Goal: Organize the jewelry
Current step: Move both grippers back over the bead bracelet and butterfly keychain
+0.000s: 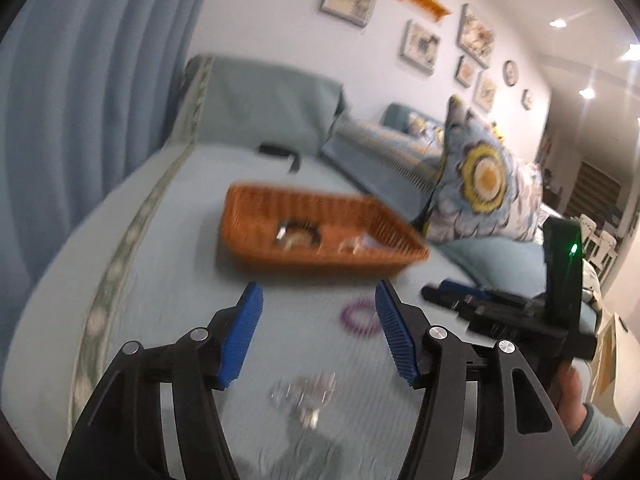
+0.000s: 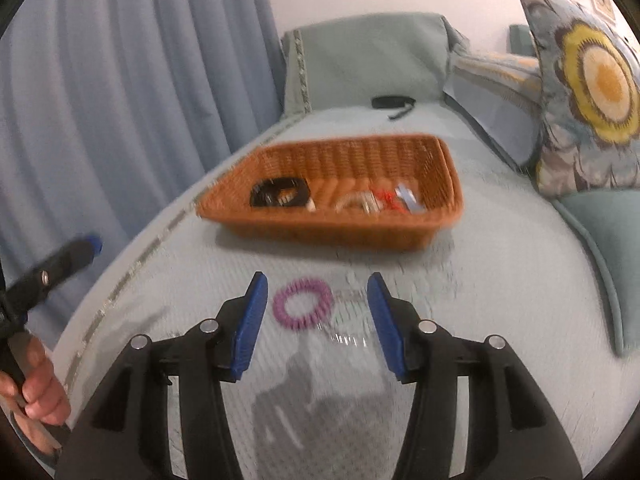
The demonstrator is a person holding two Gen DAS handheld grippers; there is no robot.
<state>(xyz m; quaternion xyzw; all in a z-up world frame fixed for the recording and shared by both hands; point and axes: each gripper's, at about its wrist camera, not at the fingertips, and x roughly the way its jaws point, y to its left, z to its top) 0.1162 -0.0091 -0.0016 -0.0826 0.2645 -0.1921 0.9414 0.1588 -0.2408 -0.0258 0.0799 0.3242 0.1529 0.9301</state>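
A pale blue-green quilted sofa cover [image 2: 500, 280] is seen from two hand-held grippers, both views blurred. An orange woven basket [image 2: 332, 224] sits on the cover, far from the cameras and near the middle of the seat. Inside it, a black ring-shaped band [image 2: 280, 192] lies at the left, and a mix of clear, red and pale blue pieces [image 2: 384, 200] lies at the right; these are too blurred to be named.

The right gripper [image 2: 318, 316] is held low over the cover with its blue pads spread apart and nothing clasped. A purple coiled bracelet [image 2: 303, 303] lies flat on the cover just beyond and between the two pads, untouched, near the basket's near side. A clear beaded piece [image 2: 344, 332] lies just to its right.

The left gripper [image 1: 320, 336] is likewise released, its blue pads standing wide with nothing pressed between them. A clear, glittering piece of jewelry [image 1: 304, 394] lies on the cover beneath the gap.

A flowered cushion [image 2: 592, 80] is propped at the far right. A small black object [image 2: 392, 103] rests at the far end of the seat. Blue curtains [image 2: 120, 100] hang at the left.
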